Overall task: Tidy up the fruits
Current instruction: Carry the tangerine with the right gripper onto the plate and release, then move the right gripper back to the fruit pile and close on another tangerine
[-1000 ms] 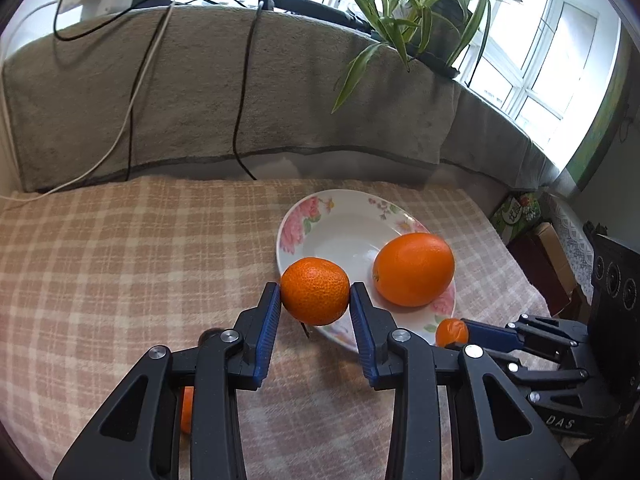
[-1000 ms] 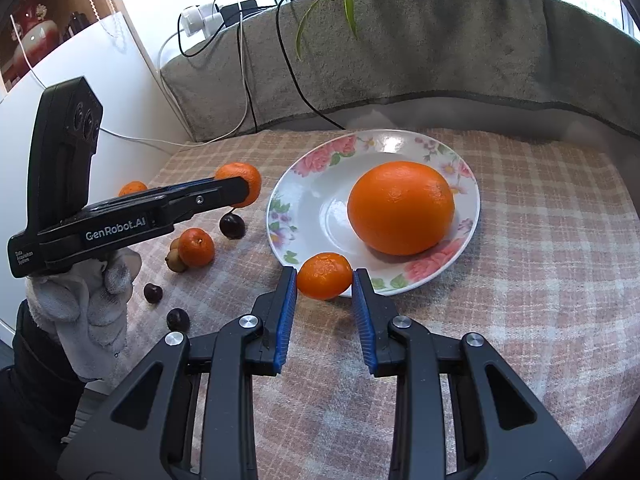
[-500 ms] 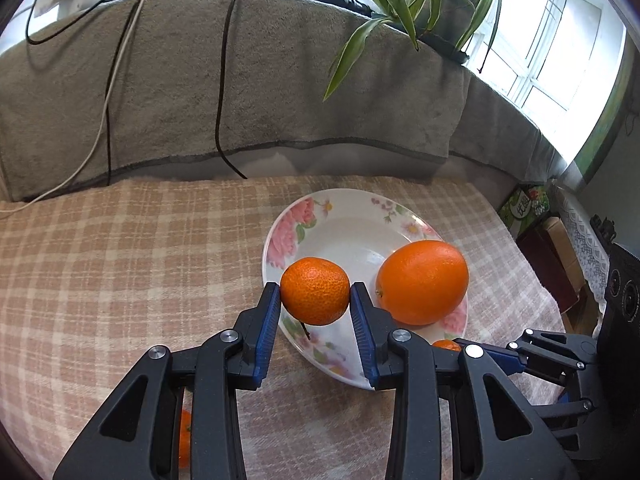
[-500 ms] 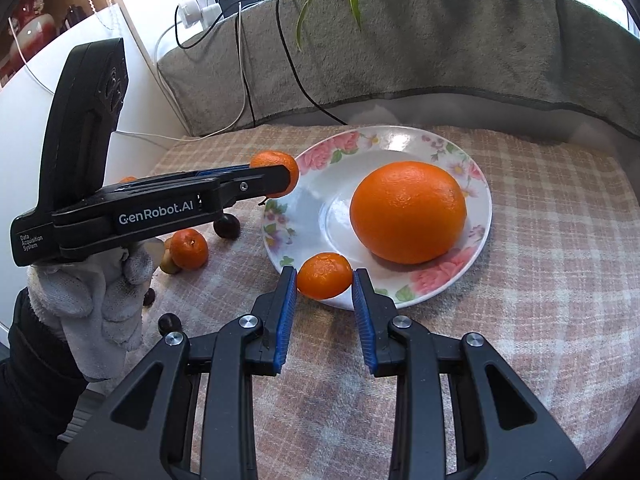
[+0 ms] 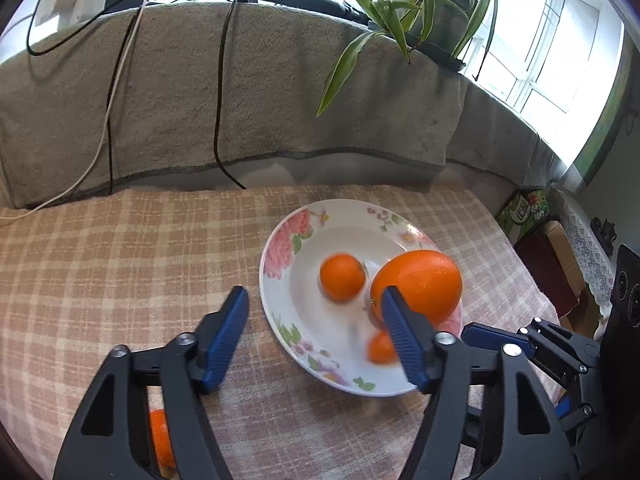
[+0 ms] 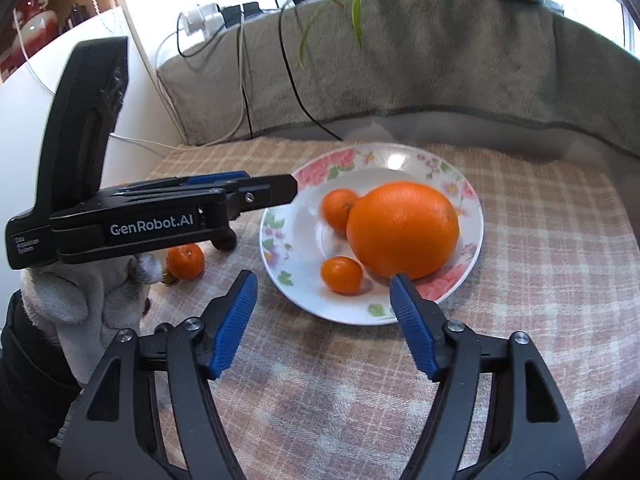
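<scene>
On the plate [image 6: 276, 248] lie three oranges; both grippers' jaws have just sprung apart, empty.

"GenRobot.AI" on left tongs [image 6: 262, 196] (white lettering)

Both grippers are black plastic frames with two angled arms, each arm ending in a blue ribbed pad. On the left gripper [image 5: 314, 336], a silver screw sits just behind each pad and another farther back on each arm; the right gripper [image 6: 322, 322] has the same build. Seen from the side, the left one carries white "GenRobot.AI" lettering and a tall black block behind the jaws. The hand [image 6: 80, 312] under it wears a grey knit glove and a black sleeve.
</scene>
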Tool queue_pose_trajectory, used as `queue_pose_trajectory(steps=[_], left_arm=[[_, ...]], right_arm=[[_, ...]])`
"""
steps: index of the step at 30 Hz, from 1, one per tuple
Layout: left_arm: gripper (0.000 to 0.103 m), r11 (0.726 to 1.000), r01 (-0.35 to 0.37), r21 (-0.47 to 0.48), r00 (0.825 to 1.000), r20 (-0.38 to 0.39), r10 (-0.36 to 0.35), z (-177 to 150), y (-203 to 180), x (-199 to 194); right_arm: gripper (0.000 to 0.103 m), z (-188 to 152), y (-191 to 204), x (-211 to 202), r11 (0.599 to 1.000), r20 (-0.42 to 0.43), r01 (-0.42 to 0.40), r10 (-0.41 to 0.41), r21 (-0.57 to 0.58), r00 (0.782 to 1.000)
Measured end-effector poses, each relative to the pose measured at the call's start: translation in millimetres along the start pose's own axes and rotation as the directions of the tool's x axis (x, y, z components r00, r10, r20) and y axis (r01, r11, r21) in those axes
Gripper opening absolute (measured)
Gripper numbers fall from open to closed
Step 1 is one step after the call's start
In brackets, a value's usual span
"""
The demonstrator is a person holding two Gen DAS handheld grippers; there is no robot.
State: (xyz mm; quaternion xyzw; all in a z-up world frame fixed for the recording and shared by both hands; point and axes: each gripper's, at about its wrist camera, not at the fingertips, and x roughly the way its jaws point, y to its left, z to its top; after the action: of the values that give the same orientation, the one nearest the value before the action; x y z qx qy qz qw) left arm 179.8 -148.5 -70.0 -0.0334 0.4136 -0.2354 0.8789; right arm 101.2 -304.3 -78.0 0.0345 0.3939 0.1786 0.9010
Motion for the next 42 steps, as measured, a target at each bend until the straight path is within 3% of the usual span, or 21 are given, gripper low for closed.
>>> queue_pose_trajectory(steps=[5,13,26,33,42], left_arm=[[0.077,1.0,0.01,0.011,1.0,-0.005,-0.01,-1,-4,-2],[0.079,1.0,0.0,0.002,1.0,0.002,0.0,1,-5,-12],[0.079,0.995,-0.097,-0.028,0.987,0.129,0.099,-2,29,-77],[0.079,0.984,-0.171,-0.058,0.967,0.182,0.179,-25,50,-118],[0.079,0.966,-0.233,-0.111,0.952,0.178,0.25,-73,74,-148]], right_arm=[[0.086,0,5,-5,1.0,0.027,-0.006,0.007,-0.024,1.0],[0.086,-1,13,-9,0.998,0.026,-0.004,0.005,-0.056,1.0],[0.086,7,13,-18,0.997,0.038,-0.058,0.06,-0.053,0.997],[0.086,15,30,-14,0.989,0.025,-0.119,0.121,-0.086,0.992],[0.086,24,52,6,0.973,-0.03,-0.218,0.216,-0.077,0.976]])
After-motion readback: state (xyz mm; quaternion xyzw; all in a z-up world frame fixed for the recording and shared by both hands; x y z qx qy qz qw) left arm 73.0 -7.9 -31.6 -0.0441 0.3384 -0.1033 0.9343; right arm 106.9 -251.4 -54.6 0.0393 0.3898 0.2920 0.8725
